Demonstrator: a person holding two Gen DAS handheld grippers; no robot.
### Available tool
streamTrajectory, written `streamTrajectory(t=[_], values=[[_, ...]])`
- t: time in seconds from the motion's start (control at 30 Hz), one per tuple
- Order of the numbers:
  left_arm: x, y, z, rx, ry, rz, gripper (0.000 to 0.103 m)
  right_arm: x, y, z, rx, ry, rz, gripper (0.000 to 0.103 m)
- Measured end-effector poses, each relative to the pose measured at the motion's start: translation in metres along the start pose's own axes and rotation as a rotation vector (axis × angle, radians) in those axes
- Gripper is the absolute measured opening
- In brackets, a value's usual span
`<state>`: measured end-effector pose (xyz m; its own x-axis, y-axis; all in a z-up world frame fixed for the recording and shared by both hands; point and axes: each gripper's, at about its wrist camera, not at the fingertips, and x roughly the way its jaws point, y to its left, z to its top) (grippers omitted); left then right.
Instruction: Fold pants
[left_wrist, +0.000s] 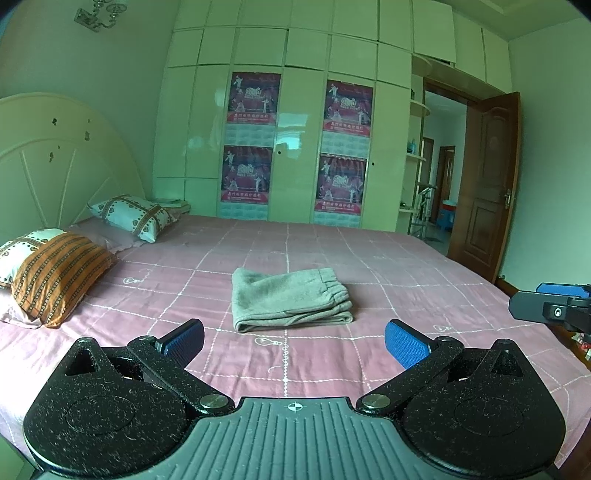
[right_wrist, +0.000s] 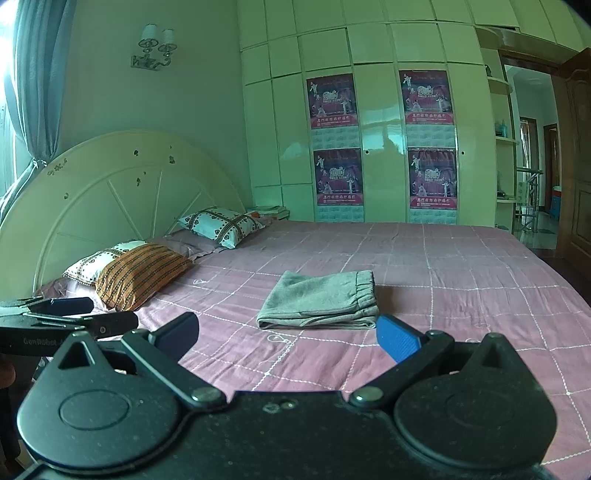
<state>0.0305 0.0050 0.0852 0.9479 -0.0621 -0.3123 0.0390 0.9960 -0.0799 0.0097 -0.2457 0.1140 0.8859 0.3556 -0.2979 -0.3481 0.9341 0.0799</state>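
Grey pants (left_wrist: 290, 299) lie folded in a compact stack on the pink checked bed sheet (left_wrist: 406, 280), elastic waistband to the right. They also show in the right wrist view (right_wrist: 321, 301). My left gripper (left_wrist: 293, 341) is open and empty, held above the near bed edge, short of the pants. My right gripper (right_wrist: 288, 334) is open and empty, also back from the pants. Each gripper shows at the edge of the other's view: the right one (left_wrist: 550, 306), the left one (right_wrist: 74, 314).
Patterned pillows (left_wrist: 55, 273) and a second pair (left_wrist: 135, 216) lie by the cream headboard (left_wrist: 55, 158) at left. A wardrobe with posters (left_wrist: 251, 136) stands behind the bed. An open wooden door (left_wrist: 487, 184) is at right. A curtain (right_wrist: 33, 74) hangs far left.
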Motion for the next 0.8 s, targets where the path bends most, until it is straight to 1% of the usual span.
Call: streamTrajectory(t=[0.5,0.63,0.73,0.8], values=[[0.0027,0.0019,-0.0012,0.014,0.0,-0.009,0.103,-0.0014,0.0011,0.0023,-0.001,-0.002,-0.001,0.097],[0.0031,0.0025,-0.0016,0.006,-0.005,-0.008,0.103,-0.0022,0.0009,0.0031,0.0,-0.004,-0.003,0.097],[0.0028,0.0033,-0.0024,-0.009,-0.01,-0.03,0.103,-0.0021,-0.0003,0.0034,0.0,-0.004,-0.002,0.097],[0.0021,0.0023,-0.0031,0.001,-0.024,-0.022,0.103,-0.0018,-0.0002,0.0033,-0.001,-0.002,-0.004,0.097]])
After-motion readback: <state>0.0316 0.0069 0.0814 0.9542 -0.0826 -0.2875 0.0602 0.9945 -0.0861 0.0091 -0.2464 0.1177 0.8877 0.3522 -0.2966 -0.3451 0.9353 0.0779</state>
